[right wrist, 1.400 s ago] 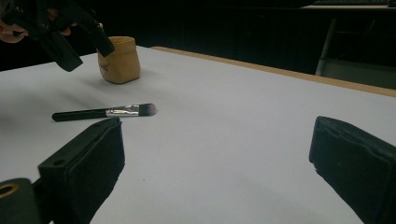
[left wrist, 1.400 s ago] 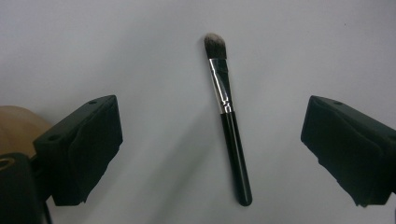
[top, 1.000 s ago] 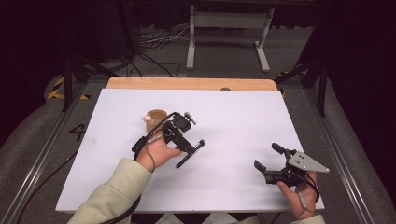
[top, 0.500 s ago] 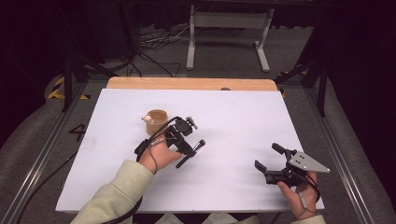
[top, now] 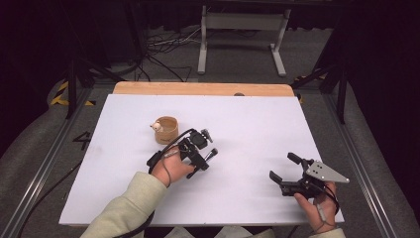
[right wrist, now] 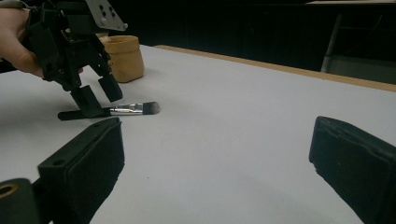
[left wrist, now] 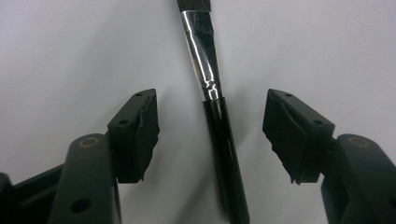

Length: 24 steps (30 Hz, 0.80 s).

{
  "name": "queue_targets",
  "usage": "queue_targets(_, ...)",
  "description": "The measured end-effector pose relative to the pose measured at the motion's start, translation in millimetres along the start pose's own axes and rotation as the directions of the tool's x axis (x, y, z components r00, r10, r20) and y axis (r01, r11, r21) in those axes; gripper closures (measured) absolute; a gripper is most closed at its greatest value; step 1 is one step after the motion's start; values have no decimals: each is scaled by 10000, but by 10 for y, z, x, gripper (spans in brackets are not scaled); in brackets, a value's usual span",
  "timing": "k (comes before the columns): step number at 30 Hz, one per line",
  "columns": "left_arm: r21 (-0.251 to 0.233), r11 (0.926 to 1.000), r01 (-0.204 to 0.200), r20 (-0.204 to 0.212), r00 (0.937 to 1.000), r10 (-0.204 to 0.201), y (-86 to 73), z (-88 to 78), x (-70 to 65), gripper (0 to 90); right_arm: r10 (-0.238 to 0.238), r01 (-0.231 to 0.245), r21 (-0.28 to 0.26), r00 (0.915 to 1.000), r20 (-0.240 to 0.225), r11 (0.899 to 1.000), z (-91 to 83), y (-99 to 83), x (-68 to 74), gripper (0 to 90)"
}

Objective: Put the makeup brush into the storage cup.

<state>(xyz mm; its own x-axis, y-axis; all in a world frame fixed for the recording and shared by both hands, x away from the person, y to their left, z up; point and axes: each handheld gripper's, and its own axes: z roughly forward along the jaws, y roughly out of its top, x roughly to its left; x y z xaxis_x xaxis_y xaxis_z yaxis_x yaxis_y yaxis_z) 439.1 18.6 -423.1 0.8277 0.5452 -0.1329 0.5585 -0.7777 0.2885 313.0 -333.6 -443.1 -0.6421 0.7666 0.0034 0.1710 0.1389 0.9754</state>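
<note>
A black-handled makeup brush (left wrist: 224,140) with a silver ferrule (left wrist: 203,60) lies flat on the white table. My left gripper (left wrist: 210,95) points down over it, one jaw on each side of the handle. The jaws have just been closing, but a gap remains on both sides and the pads do not touch the brush. In the right gripper view the brush (right wrist: 126,110) lies under the left gripper (right wrist: 98,95). A hand holds the left gripper (top: 198,148) near the table's middle. My right gripper (top: 285,167) rests open and empty at the near right.
A tan cup (top: 166,130) with a small figure on its rim stands just beyond the left gripper, also in the right gripper view as the cup (right wrist: 123,58). The white sheet (top: 257,124) ends at a wooden strip (top: 198,89). Behind it stands a metal frame (top: 242,29).
The left gripper has sunk toward the table and drawn back from the cup, which now shows whole. Its jaws stand narrower. The right gripper has stayed put.
</note>
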Motion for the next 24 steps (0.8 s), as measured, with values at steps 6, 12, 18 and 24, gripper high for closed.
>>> queue_targets(6,76,9999,-70,-83,9999,71,0,20,-16,469,28,-28,36,10000,-25,10000,0,-3,-5,34)
queue_targets(12,311,9992,-246,-619,9977,265,10,23,-76,565,21,-20,86,9999,-131,10000,11,-4,4,34)
queue_targets(18,480,9983,-335,-719,9967,369,10,18,-110,683,58,-57,82,9998,-202,10000,9,-2,11,34)
queue_targets(24,597,9979,-256,-869,9957,308,18,21,-125,777,88,-86,74,9997,-211,9999,12,-2,15,34)
